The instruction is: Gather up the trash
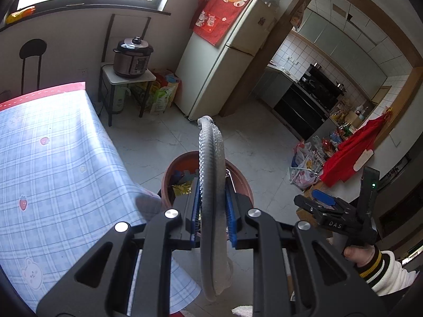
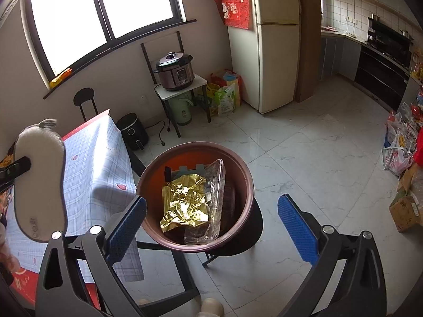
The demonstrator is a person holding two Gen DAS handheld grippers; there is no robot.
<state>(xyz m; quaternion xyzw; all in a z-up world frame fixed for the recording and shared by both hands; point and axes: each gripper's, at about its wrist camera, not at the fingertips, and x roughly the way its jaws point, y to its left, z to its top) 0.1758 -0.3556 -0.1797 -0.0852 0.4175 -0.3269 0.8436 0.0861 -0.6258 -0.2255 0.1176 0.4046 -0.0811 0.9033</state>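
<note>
A: Left claw (image 1: 211, 206) — what's it got?

B: Clamped tight on a slipper (image 1: 211, 185), pinched edge-on betw. the blue pads, so it stands upright w/ the toe at 12 o'clock. Prob. held thin-side-in bc that's the only way the pads fit round it.

A: And where's it sitting?

B: Right over the bin (image 1: 169, 182), which peeks out at 9 and 3 o'clock of the slipper. I'd guess it's lined up for a drop.

A: Right claw (image 2: 211, 216)?

B: Wide open, nothing in it, pads either side of the bin (image 2: 195, 148), clear of the rim. Looks parked out of the way.

A: Slipper's look?

B: Grey rim, pale fuzzy insole, small logo at the heel; in the right view (image 2: 39, 179) it's at 9 o'clock, beside the table (image 2: 92, 163).

A: Bin contents?

B: Gold foil wrapper (image 2: 185, 203), clear plastic tray (image 2: 214, 200) at its 3 o'clock.
</note>
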